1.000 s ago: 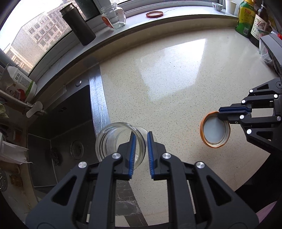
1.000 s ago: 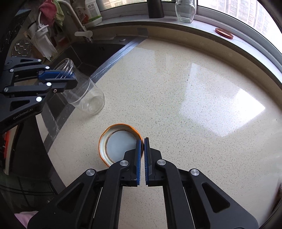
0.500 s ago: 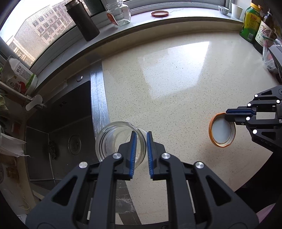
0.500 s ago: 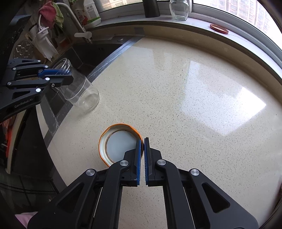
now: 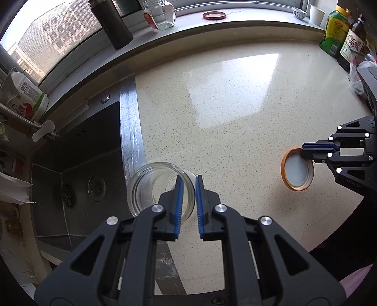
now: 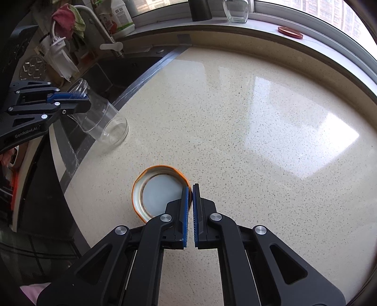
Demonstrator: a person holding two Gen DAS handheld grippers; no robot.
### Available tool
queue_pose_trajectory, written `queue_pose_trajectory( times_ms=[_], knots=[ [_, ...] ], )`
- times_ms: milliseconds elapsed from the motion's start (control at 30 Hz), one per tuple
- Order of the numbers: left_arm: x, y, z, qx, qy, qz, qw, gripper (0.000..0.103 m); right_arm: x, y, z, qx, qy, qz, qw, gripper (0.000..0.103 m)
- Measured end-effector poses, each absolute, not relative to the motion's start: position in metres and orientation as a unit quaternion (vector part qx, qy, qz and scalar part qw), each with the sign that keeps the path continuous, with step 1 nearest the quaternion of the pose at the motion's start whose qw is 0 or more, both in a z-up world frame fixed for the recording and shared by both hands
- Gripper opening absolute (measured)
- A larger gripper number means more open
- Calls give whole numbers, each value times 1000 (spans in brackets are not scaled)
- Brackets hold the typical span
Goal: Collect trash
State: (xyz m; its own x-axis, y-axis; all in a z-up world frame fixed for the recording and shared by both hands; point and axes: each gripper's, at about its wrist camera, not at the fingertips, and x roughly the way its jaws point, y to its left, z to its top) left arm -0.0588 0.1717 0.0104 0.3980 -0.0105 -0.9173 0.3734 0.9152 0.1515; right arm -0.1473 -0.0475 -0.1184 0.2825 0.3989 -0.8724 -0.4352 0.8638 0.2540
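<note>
Speckled cream countertop [image 5: 235, 98]: glossy stone, sun patch at centre, running to a curved window sill.

Dark sink [image 5: 77, 164]: recessed at the counter's left end, steel rim strip beside it, drain visible.

Left gripper [image 5: 188, 188]: black frame, blue pads, lettered "GenRobot.AI" on its side in the right wrist view; pads clenched on the rim wall of the glass jar.

Right gripper [image 6: 190, 190]: same make; pads pinched on the edge of the orange lid.

Glass jar [image 5: 150, 186]: clear, empty, open-mouthed, tilted, base on the counter just beside the sink rim strip.

Orange lid [image 6: 157, 190]: metal, white liner facing up, at the counter's near edge, well apart from the jar.

Dark flask [image 5: 113, 26]: on the sill.

Second glass jar [image 5: 160, 14]: on the sill, red-and-white label, text illegible.

Green bottle [image 5: 334, 37] and dark bottle [image 5: 353, 44]: far right corner; dark bottle's label showed a monogram "M".

Red lid [image 5: 214, 15]: flat on the sill.
</note>
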Motion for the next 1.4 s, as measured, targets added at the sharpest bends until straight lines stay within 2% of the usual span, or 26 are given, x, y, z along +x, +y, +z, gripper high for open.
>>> queue_pose_trajectory(
  times_ms=[500, 900, 1100, 1167, 1233, 1300, 1367, 1400],
  knots=[
    [-62, 179, 14, 139, 542, -116, 820, 8, -142, -51, -114, -13, 535, 267, 801, 4],
    [-65, 167, 12, 164, 542, -114, 816, 8, -141, -51, -146, -20, 564, 253, 786, 4],
    [-65, 167, 12, 166, 542, -115, 816, 8, -141, -51, -153, -16, 568, 246, 785, 8],
    [-65, 168, 12, 166, 542, -115, 816, 8, -140, -51, -151, -6, 569, 249, 784, 12],
    [-64, 169, 12, 164, 542, -115, 816, 8, -140, -49, -145, -3, 561, 254, 788, 35],
    [-63, 170, 13, 161, 543, -115, 816, 8, -138, -47, -134, -4, 543, 257, 799, 42],
    [-63, 171, 13, 161, 542, -115, 817, 8, -135, -43, -124, 8, 528, 269, 805, 42],
    [-63, 171, 13, 160, 541, -116, 817, 8, -134, -41, -119, 12, 522, 276, 807, 47]
  ],
)
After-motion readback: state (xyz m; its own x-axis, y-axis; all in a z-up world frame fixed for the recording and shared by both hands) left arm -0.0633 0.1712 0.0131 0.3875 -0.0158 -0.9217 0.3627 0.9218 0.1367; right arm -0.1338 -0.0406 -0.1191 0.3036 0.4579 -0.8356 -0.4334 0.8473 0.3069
